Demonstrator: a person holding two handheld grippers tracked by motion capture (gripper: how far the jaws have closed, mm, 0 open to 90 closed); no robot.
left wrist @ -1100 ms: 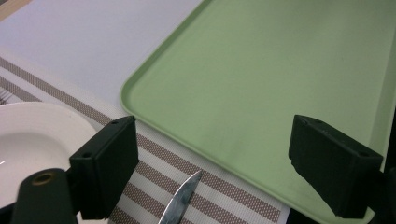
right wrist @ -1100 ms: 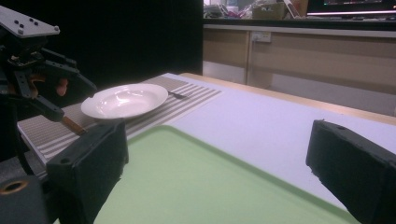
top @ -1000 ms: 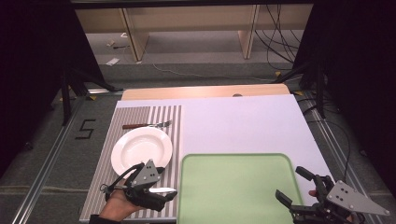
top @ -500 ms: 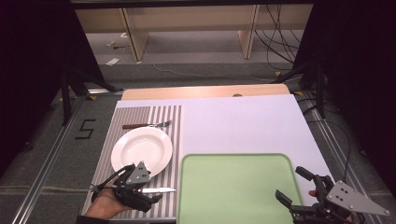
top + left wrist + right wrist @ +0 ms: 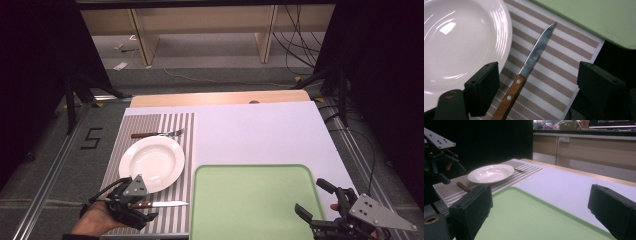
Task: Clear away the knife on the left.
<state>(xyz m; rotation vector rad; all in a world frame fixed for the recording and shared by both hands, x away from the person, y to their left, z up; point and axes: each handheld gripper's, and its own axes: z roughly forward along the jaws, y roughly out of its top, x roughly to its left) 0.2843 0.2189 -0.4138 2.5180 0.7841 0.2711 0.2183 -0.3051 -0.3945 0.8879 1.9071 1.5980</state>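
While our left gripper [image 5: 131,203] has backed toward the placemat's [image 5: 175,131] near edge, jaws spread, the knife [image 5: 529,65] lies released beside the plate [image 5: 151,163]; we judge placement complete.

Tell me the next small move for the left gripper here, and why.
Probably lower the left gripper and close on the knife at its wooden handle. Its jaws stand open on either side of the knife, which lies flat on the striped placemat beside the plate, not yet gripped.
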